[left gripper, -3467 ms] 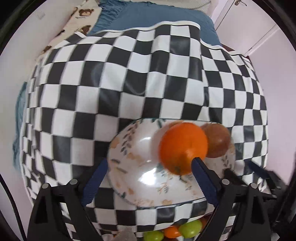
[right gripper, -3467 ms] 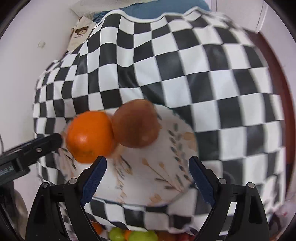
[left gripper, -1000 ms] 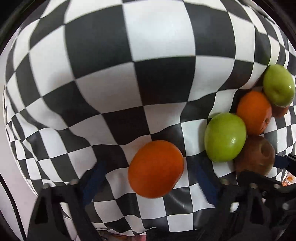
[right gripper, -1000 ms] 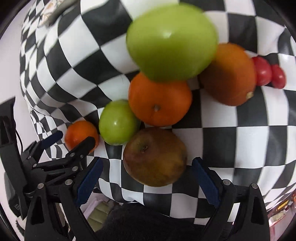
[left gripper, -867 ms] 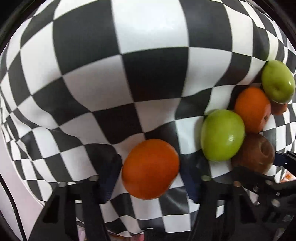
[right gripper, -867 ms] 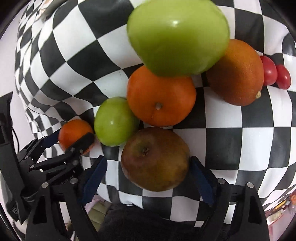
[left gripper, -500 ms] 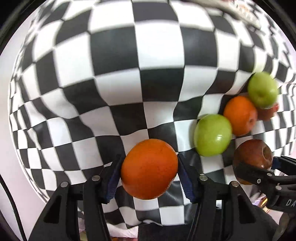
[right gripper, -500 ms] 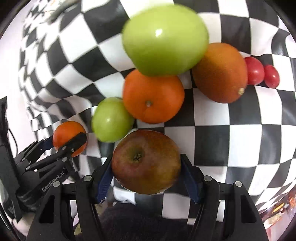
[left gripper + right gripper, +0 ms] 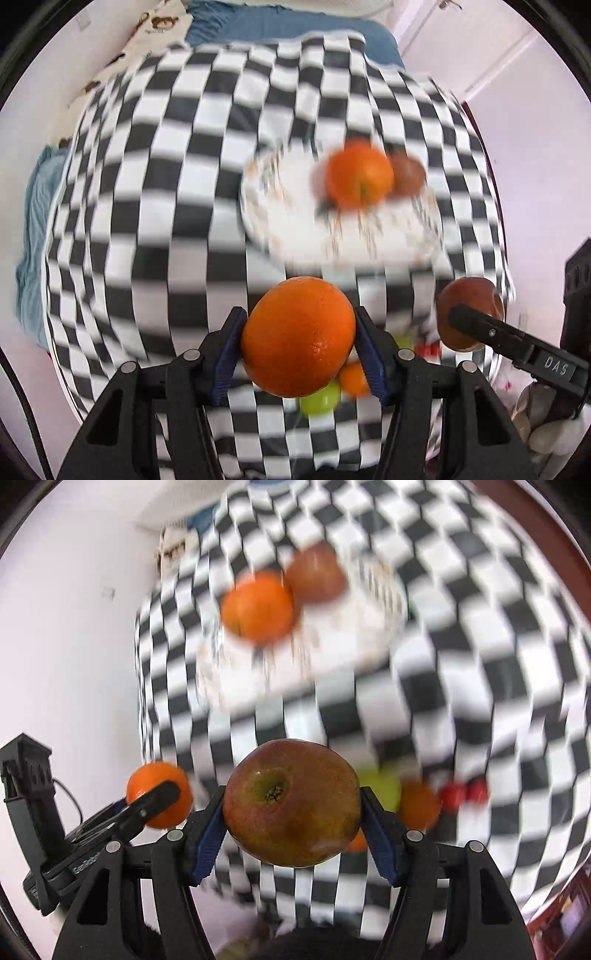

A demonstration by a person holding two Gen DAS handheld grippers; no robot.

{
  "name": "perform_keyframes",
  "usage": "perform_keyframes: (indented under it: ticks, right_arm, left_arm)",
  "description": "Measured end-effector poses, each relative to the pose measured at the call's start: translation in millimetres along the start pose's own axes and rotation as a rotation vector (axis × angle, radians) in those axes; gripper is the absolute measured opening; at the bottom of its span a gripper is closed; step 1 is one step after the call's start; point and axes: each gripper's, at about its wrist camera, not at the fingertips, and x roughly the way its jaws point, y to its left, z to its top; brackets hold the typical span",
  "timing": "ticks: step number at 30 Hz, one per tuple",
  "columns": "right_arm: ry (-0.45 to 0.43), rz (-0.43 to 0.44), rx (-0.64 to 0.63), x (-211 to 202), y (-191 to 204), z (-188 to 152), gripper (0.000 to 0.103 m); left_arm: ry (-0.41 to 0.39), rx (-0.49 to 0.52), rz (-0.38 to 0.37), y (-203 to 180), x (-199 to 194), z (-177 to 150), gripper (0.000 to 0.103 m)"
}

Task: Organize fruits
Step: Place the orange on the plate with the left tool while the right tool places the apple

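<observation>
Your left tool [image 9: 298, 341] clamps an orange [image 9: 297, 336]; your right tool [image 9: 291, 821] clamps a brownish apple [image 9: 291, 812] above the checkered worktop [image 9: 177, 206]

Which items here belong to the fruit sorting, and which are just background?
Job:
- orange in left gripper
- brown apple in right gripper
- plate holding an orange and a brown fruit
- green, orange and red fruits left on the cloth

Background:
- checkered tablecloth
- blue bedding
- bear-print fabric

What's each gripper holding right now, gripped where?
Left gripper: orange, pads on its two opposite sides. Right gripper: brownish apple, clamped by its sides, stem pit facing the camera.
</observation>
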Motion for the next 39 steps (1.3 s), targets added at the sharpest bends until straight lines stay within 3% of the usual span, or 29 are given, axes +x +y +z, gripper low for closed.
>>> perform_keyframes:
  ticks: [5, 8, 12, 24, 25, 26, 28, 34, 39]
  right_arm:
    - [-0.04, -0.098, -0.03, 23, 5, 61, 0.07]
    - [-0.035, -0.149, -0.046, 40, 4, 78, 0.07]
    - [-0.025, -0.193, -0.07, 63, 1, 92, 0.07]
    - [0.017, -0.206, -0.058, 91, -26, 101, 0.073]
    - [0.016, -0.197, -0.052, 89, -27, 101, 0.083]
    - [0.011, -0.193, -0.052, 86, -27, 102, 0.096]
    - [0.004, -0.213, -0.058, 82, -23, 104, 0.098]
    - [-0.016, -0.272, -0.098, 56, -17, 101, 0.098]
    - [-0.05, -0.318, -0.144, 28, -5, 86, 0.098]
  left_arm:
    - [0.008, -0.024, 0.062, 15, 27, 68, 0.055]
    - [0.04, -0.037, 0.103, 19, 49, 103, 0.055]
    - [0.087, -0.044, 0.111, 24, 79, 126, 0.055]
    - [0.122, -0.038, 0.131, 16, 106, 143, 0.057]
    - [0.115, -0.031, 0.136, 16, 105, 145, 0.066]
    - [0.097, -0.028, 0.13, 16, 101, 146, 0.086]
    - [0.068, -0.032, 0.115, 19, 87, 148, 0.093]
    - [0.013, -0.047, 0.125, 19, 54, 145, 0.094]
    - [-0.026, -0.059, 0.127, 26, 25, 113, 0.093]
